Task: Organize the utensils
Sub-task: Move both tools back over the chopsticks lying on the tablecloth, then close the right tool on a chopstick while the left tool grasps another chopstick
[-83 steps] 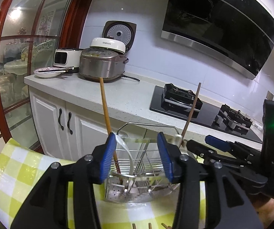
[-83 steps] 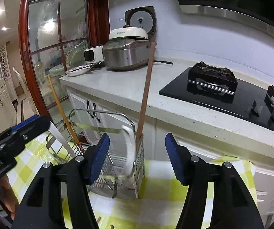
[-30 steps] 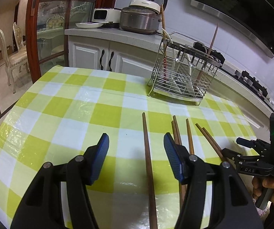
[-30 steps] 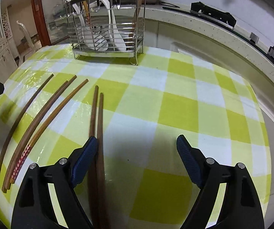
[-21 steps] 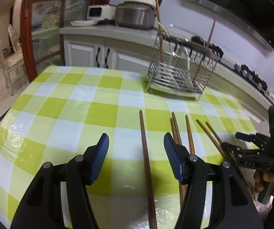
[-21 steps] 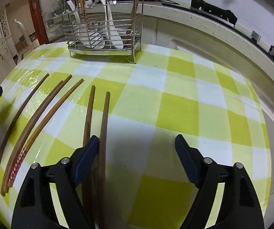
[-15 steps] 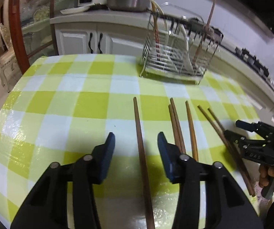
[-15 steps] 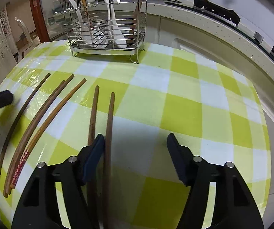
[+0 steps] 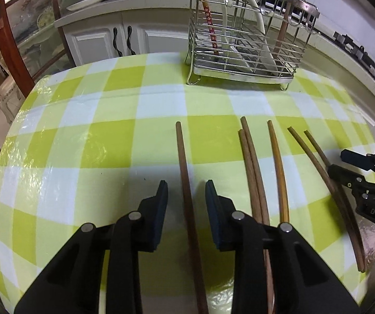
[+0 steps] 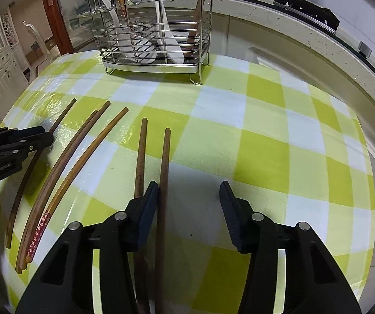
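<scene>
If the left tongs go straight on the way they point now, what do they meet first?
Most likely the dark chopstick lying between the closing jaws of the left tongs, then the tablecloth under it. Neither pad seems to touch it yet, though depth is unclear.

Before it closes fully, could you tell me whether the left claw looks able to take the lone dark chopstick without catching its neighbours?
Probably yes: the left claw is closing astride the dark chopstick, pads not yet touching it, nothing else between them.
</scene>
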Demonstrator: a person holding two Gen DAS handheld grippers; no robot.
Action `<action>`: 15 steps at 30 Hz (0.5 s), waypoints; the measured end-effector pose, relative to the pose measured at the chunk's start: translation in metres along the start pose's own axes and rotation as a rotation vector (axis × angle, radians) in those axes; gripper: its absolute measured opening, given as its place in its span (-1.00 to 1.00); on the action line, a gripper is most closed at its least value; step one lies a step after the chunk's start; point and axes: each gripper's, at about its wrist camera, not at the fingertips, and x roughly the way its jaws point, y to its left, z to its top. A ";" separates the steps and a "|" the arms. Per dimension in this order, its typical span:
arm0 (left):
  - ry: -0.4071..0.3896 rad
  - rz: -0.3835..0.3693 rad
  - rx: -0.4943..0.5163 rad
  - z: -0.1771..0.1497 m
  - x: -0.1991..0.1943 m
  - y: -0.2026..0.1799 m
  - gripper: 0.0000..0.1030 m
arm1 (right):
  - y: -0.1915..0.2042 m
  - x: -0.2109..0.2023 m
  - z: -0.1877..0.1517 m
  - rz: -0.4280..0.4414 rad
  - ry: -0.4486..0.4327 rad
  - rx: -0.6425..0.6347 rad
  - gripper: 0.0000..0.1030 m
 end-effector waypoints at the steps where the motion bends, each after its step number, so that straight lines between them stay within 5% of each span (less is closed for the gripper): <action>1: 0.004 0.012 0.014 0.001 0.001 -0.001 -0.48 | 0.000 0.000 0.000 0.002 0.002 -0.001 -0.14; 5: 0.009 0.029 0.034 0.004 0.002 -0.002 -0.83 | 0.006 -0.001 0.001 0.020 0.000 -0.014 -0.36; 10: 0.008 0.022 0.044 0.004 0.001 -0.002 -0.87 | 0.006 -0.003 -0.001 0.026 -0.007 -0.010 -0.75; 15: -0.007 0.002 0.030 0.001 -0.006 -0.002 -0.88 | 0.002 -0.005 -0.003 0.051 -0.010 0.004 -0.81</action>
